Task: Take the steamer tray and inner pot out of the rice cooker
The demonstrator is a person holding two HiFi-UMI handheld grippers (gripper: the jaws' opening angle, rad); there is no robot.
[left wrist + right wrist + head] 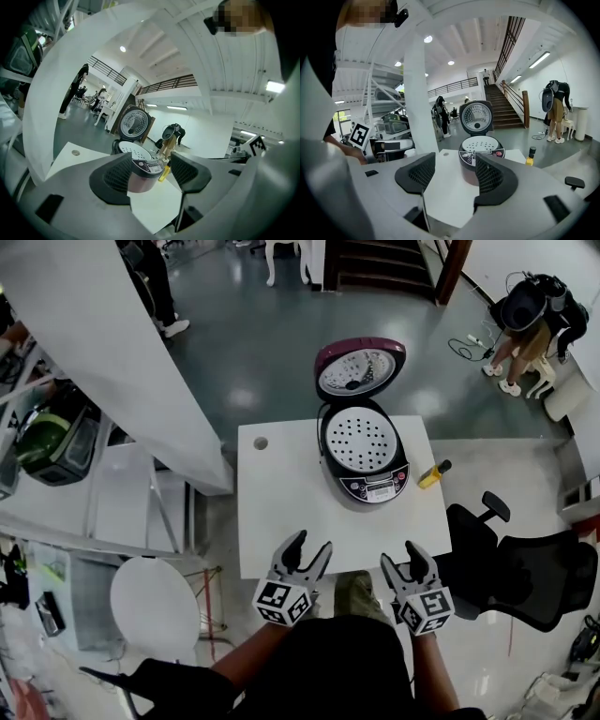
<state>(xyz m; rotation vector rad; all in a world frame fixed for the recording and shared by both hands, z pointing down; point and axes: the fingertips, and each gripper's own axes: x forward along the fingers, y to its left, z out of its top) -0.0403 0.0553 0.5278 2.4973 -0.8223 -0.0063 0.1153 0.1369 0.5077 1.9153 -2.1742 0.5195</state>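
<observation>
I see the rice cooker (364, 451) at upper centre of the head view, lid up, with the steamer tray (362, 439) seated inside (white, perforated). At lower centre, my left gripper (312, 542) and right gripper (399, 555) hover at the table (281, 512) edge, both spread, holding nothing.

Bench (291, 512): white, square top, standing on a glossy grey floor (253, 343).

Rice cooker (364, 451): sits on the far half of the bench, right of centre. Its lid (359, 368) is hinged up and back. The control panel (373, 488) faces the near edge.

Yellow bottle (433, 474): dark cap, stands upright at the right edge, just beside the cooker and not touching it.

Small round grey disc (261, 442): in the far-left corner of the top, well apart from the cooker. Cap or hole, cannot tell.
</observation>
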